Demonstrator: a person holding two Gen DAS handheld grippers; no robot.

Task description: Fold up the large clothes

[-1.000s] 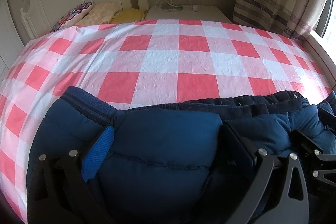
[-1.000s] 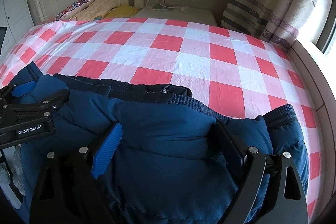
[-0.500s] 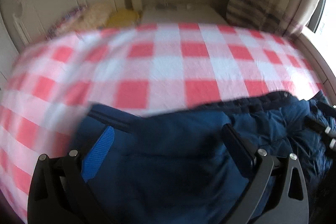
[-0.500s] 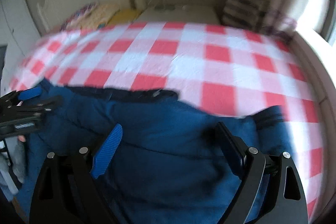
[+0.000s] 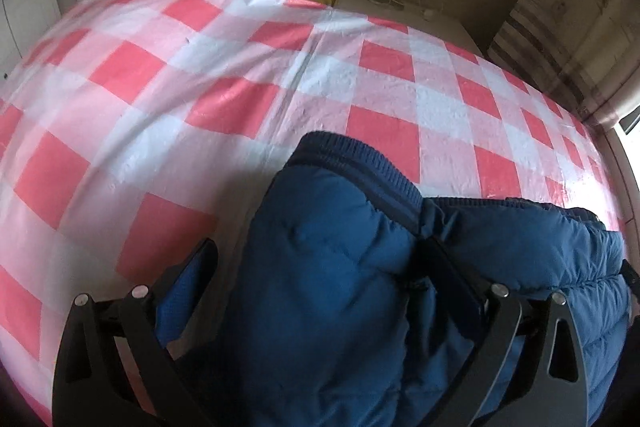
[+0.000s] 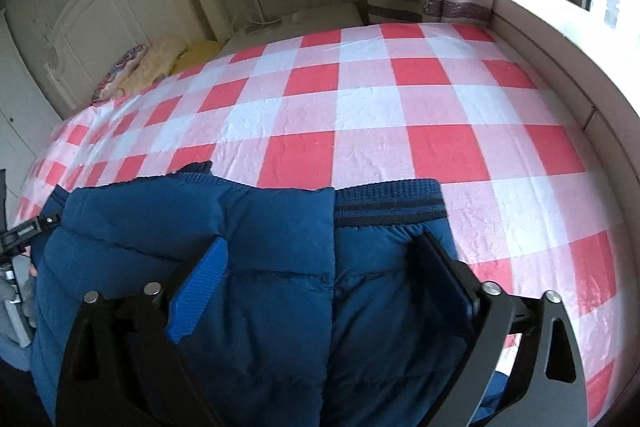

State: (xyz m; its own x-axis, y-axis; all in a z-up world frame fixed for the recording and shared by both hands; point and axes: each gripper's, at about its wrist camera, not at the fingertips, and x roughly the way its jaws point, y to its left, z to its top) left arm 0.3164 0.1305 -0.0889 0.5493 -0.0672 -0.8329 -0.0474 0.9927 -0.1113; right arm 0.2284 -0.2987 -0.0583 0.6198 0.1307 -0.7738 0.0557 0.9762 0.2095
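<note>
Bedroom light from the window falls across the bed (image 6: 400,115), its red-and-white checked cover spread flat up to the white headboard (image 6: 100,11), with pillows (image 6: 152,63) just beside that headboard. You have the blue padded jacket (image 6: 256,291) lying on the near edge of the bed, well apart from the headboard, its ribbed hem (image 6: 388,203) turned toward the open checks.

Your right hand-held gripper (image 6: 320,287) straddles the jacket with its jaws opening; the quilted cloth lies between them, but the pads do not seem to press on it. Your left hand-held gripper (image 5: 320,287) also stands wide: one finger is clear over the bed cover, the other sinks into the padding, so it looks released rather than clamped.

As a judgement, you are mid-task. The jacket already looks doubled over, one layer stacked on another with the ribbed band showing at the edge. What is left appears to be squaring the bundle and perhaps one more fold; whether the sleeves are tucked in is hidden.
</note>
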